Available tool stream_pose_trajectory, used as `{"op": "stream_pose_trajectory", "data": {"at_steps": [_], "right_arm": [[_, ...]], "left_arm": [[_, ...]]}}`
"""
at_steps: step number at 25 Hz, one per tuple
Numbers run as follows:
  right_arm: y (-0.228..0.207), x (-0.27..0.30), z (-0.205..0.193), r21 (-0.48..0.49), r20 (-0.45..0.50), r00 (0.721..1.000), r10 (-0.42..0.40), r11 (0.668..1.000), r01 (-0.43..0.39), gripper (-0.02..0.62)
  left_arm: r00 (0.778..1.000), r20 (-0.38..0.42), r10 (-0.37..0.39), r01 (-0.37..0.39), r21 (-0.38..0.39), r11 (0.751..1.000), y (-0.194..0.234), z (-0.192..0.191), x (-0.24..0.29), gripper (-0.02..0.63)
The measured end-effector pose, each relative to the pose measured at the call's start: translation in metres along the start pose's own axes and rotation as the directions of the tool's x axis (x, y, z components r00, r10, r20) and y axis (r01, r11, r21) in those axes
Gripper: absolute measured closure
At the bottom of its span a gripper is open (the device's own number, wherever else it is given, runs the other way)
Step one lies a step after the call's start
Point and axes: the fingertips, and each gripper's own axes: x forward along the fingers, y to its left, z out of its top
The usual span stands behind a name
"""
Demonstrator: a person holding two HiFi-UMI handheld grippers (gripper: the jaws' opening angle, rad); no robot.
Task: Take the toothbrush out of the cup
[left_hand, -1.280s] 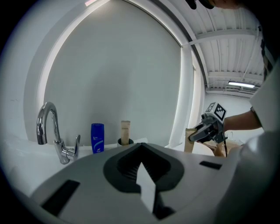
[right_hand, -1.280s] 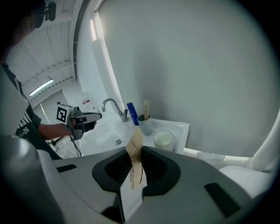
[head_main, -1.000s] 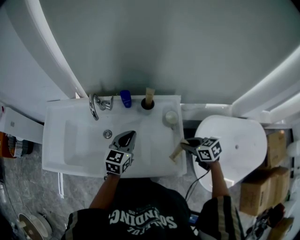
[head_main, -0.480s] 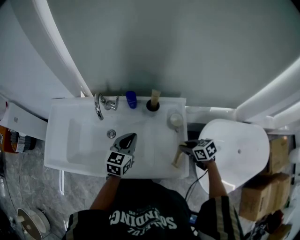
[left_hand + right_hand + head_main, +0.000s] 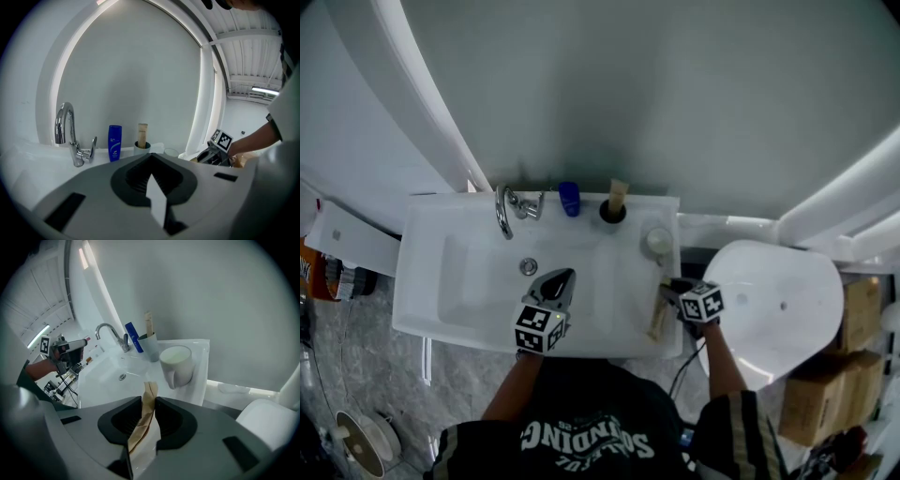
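Right gripper view: the right gripper's (image 5: 149, 398) fingers, which have just been easing apart, clasp the wrapped toothbrush (image 5: 142, 423), already out of the cup (image 5: 177, 363), low over the counter (image 5: 200, 366). Next, probably: lay it down and let go. The left gripper's (image 5: 151, 174) fingers are together, empty.

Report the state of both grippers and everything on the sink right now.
Right gripper: closed on the toothbrush; its jaws have just been opening.
Tan paper-wrapped toothbrush: out of the cup, between the right gripper's jaws.
Left gripper: shut, empty.
Grey cup: upright, holding another tan pack.
White mug: upright.
Blue bottle: upright.
Chrome tap: no water running.
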Motion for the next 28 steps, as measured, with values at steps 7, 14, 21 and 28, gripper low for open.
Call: {"op": "stream_pose_trajectory", "data": {"at_steps": [7,14,21,28], "right_arm": [[-0.018,0.027,-0.017,0.130,-0.018,0.999,-0.035,0.991,0.037,0.523],[-0.034,0.035,-0.026,0.209,-0.018,0.994,-0.112,0.971,0.113,0.518],[-0.039,0.028,-0.031,0.204,-0.008,0.987,-0.158,0.966,0.156,0.483],[-0.032,0.010,-0.018,0.265,0.110,0.987,-0.119,0.960,0.087,0.500]], "left_arm": [[1.000,-0.005,0.013,-0.013,-0.005,1.000,0.005,-0.002,-0.006,0.609],[1.000,-0.002,0.025,-0.025,-0.012,1.000,0.012,-0.004,-0.013,0.607],[1.000,0.002,0.024,-0.024,-0.017,1.000,0.011,-0.003,-0.014,0.608],[1.000,0.013,0.027,-0.027,-0.016,1.000,0.012,-0.001,-0.014,0.608]]}}
